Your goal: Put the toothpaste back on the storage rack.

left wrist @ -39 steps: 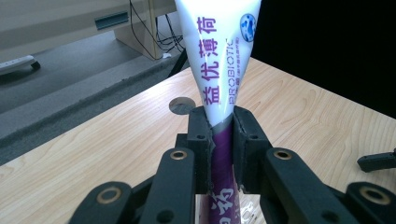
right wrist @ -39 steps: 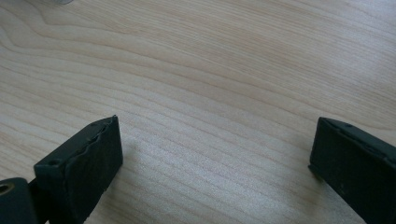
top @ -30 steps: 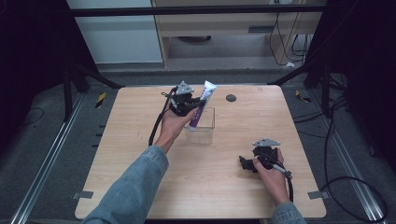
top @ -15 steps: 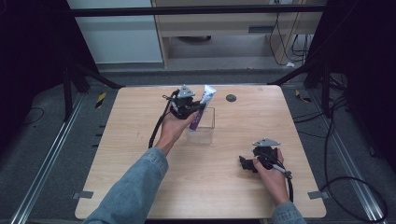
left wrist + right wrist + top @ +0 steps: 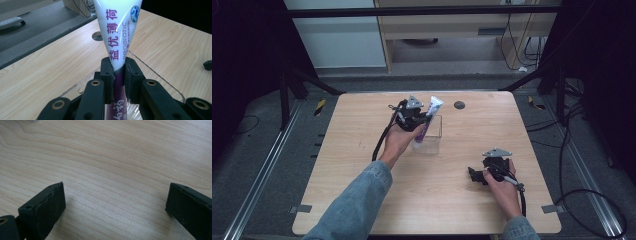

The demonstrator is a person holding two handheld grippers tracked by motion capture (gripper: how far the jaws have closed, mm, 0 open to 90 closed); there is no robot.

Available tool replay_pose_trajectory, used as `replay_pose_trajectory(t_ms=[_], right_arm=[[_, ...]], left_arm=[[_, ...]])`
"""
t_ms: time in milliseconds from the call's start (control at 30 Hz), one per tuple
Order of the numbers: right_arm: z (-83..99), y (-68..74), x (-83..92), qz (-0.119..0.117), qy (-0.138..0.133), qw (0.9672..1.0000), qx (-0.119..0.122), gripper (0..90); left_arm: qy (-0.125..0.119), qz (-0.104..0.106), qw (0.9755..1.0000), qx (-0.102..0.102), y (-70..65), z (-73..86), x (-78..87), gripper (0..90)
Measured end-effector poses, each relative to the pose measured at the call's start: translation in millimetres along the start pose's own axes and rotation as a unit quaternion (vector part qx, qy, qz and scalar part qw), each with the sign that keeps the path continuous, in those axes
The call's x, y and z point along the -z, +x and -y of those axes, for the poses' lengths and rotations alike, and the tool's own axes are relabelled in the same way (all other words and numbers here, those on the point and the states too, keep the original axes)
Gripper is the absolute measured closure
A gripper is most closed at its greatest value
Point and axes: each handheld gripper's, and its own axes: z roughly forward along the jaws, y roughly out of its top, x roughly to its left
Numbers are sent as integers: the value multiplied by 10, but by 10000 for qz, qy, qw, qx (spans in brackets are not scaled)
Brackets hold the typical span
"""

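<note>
A white and purple toothpaste tube (image 5: 431,117) stands tilted, its lower end inside a clear plastic box (image 5: 435,141) near the middle of the table. My left gripper (image 5: 418,118) is shut on the tube from the left. In the left gripper view the two pads pinch the tube (image 5: 120,35) at its purple-white boundary, and the box rim (image 5: 160,79) runs below. My right gripper (image 5: 478,176) rests low at the front right of the table. Its jaws stand wide open over bare wood in the right gripper view (image 5: 115,202), with nothing between them.
A round dark hole (image 5: 459,105) sits in the wooden tabletop (image 5: 347,165) just behind the box, also seen as the hole (image 5: 98,36). Black frame legs and cables lie on the floor around the table.
My left gripper has come down a little with the tube, sinking its lower end deeper into the clear box. The right gripper has not moved.
</note>
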Motion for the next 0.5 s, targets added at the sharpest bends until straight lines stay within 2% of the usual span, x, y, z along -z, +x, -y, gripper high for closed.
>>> replay_pose_trajectory(t_ms=[200,500], right_arm=[[0,0,0,-1,1,10000,-2,26],[0,0,0,-1,1,10000,-1,26]], left_arm=[[123,-41,9999,-61,-25,11,-14,785],[238,-81,9997,14,-24,68,-42,785]])
